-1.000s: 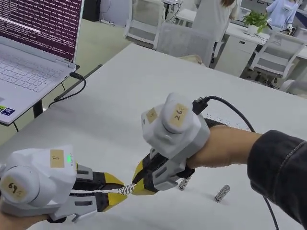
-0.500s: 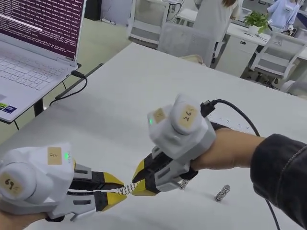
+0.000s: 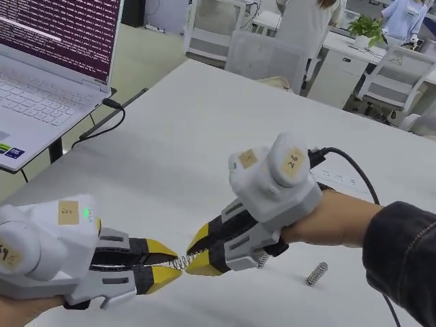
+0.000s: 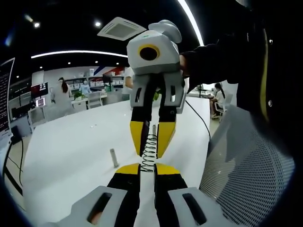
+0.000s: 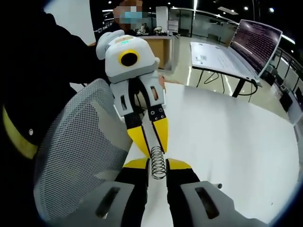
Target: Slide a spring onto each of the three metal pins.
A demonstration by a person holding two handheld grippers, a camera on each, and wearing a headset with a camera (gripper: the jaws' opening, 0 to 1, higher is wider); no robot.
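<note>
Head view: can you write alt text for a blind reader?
The left gripper and right gripper meet tip to tip over a white table, holding a spring between them. A second spring lies nearby; a laptop stands at left.

- We found the head view bright and even, with only soft shadows on the white table (image 3: 204, 122).
- In both gripper views the edges bent strongly, and the ceiling lights (image 4: 75, 51) streaked into arcs.
- The distant background looked slightly soft.
</note>
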